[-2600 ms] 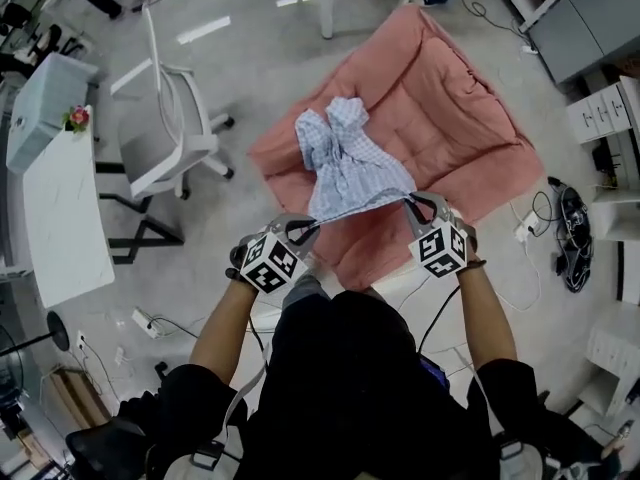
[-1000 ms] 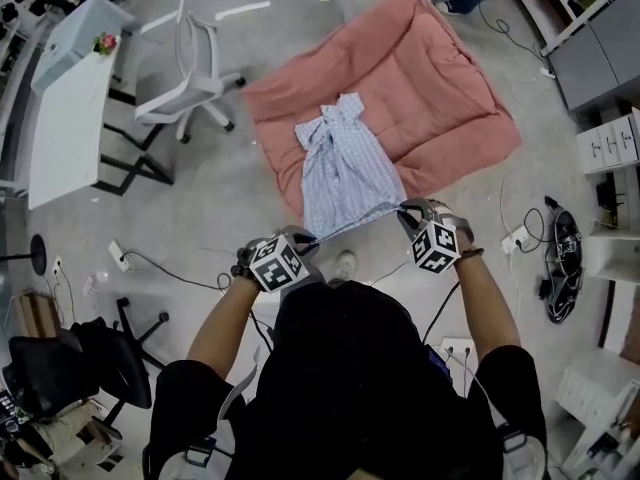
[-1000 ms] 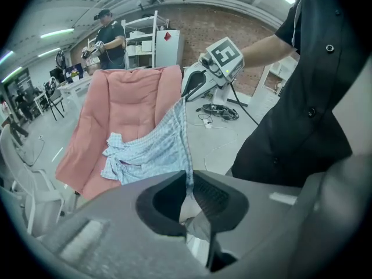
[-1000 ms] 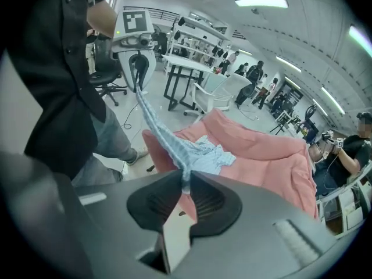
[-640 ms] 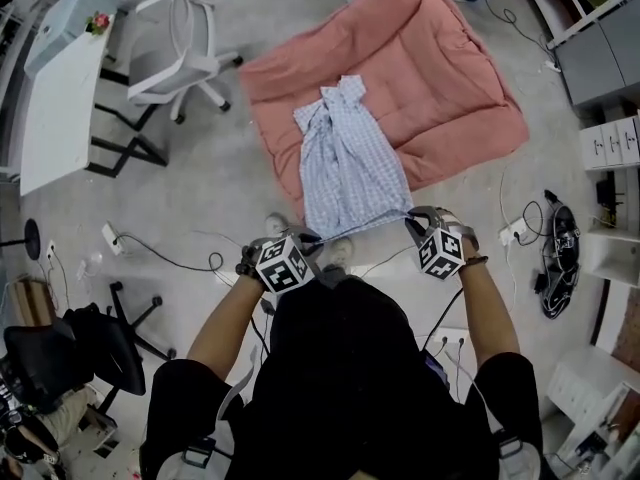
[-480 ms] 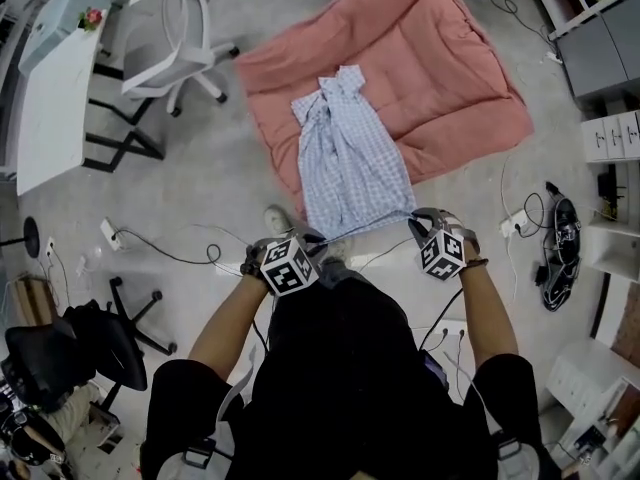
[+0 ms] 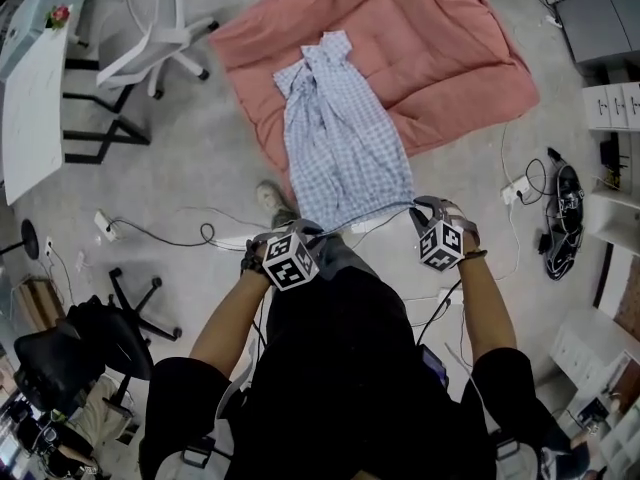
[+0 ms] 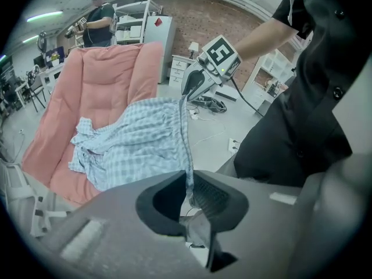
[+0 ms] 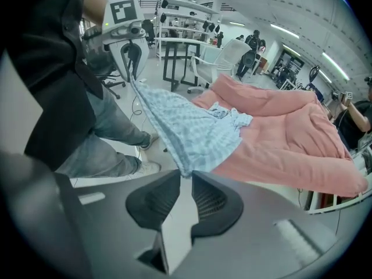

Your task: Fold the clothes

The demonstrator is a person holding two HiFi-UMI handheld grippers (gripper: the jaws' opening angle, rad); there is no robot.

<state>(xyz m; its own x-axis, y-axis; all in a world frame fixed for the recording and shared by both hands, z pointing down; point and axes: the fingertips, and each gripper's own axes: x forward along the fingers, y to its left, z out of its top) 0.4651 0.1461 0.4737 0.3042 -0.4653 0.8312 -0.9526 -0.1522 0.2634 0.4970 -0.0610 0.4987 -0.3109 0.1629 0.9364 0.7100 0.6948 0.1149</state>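
Observation:
A blue checked shirt (image 7: 340, 133) lies lengthwise on a pink quilt (image 7: 440, 48) on the floor, collar far, hem hanging past the quilt's near edge. My left gripper (image 7: 305, 231) is shut on the hem's left corner, and the cloth (image 8: 145, 150) runs straight into its jaws (image 8: 190, 186). My right gripper (image 7: 416, 208) grips the right corner. Its jaws (image 9: 185, 185) have just been opening a little, with the shirt's tip (image 9: 185, 168) still caught at their ends. The hem is stretched taut between the two grippers.
A white office chair (image 7: 150, 28) and a white desk (image 7: 35, 108) stand at the left. Cables (image 7: 180, 236) trail over the floor near my feet. A power strip (image 7: 517, 190) and drawer units (image 7: 612, 108) are at the right, a black chair (image 7: 80, 353) at lower left.
Both grippers have pulled back toward my body and sunk lower. The shirt has been dragged nearer and drawn out longer, its hem now past the quilt's near edge.

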